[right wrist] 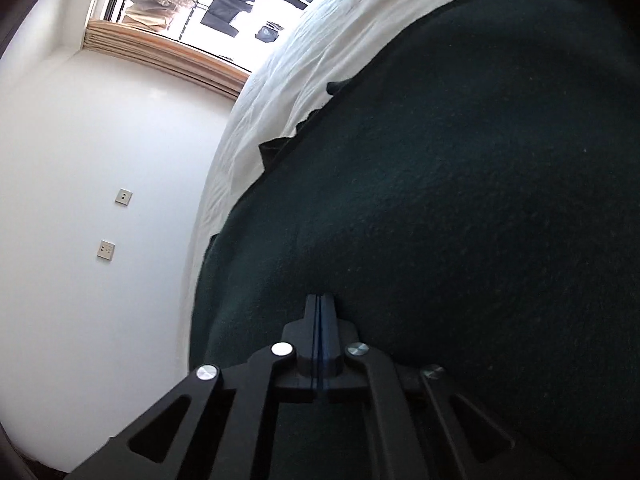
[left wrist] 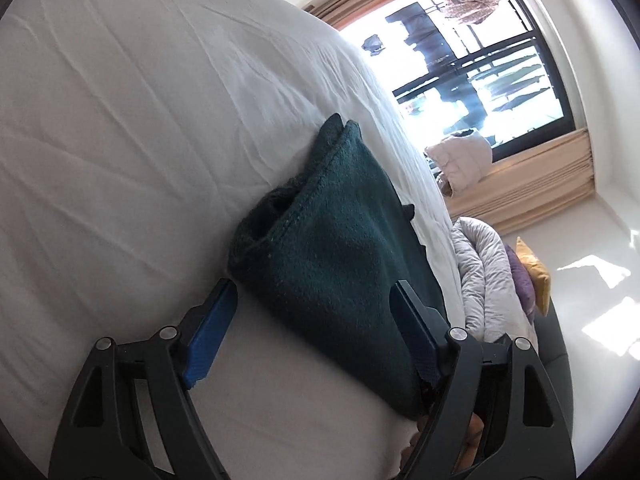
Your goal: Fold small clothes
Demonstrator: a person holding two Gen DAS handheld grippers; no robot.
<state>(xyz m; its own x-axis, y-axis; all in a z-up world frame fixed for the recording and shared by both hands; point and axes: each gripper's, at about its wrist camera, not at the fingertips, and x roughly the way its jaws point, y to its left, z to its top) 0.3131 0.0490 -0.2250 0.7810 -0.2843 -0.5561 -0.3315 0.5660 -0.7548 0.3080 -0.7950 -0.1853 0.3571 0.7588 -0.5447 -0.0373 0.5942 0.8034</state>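
Black linkage arms of the left gripper (left wrist: 314, 288) fill the bottom of the left wrist view, its two blue pads (left wrist: 208, 344) spread wide apart and pressing on nothing; the near end of the dark green garment (left wrist: 332, 248) lies between them on the sheet, untouched as far as can be seen. Largest of all is the white bed (left wrist: 120, 140), its sheet creased and running away toward the bright window (left wrist: 480, 64). Beige curtains (left wrist: 540, 176) frame that window, and clothes hang on a rack outside. Folded into a thick bundle, the garment sits near the bed's edge, with a rolled opening at its left side. Past the edge lies a pale quilted blanket (left wrist: 480, 276), then a purple cushion and a yellow one (left wrist: 536, 272).

From the right wrist view the same green cloth (right wrist: 460, 200) covers most of the frame, with the white sheet (right wrist: 320, 60) beyond it. Fingers of the right gripper (right wrist: 320, 300) are clenched together with only a thin line between them, their tips pushed against the fabric; whether any cloth is pinched there cannot be told. Two small wall plates (right wrist: 106, 250) sit on the white wall at the left
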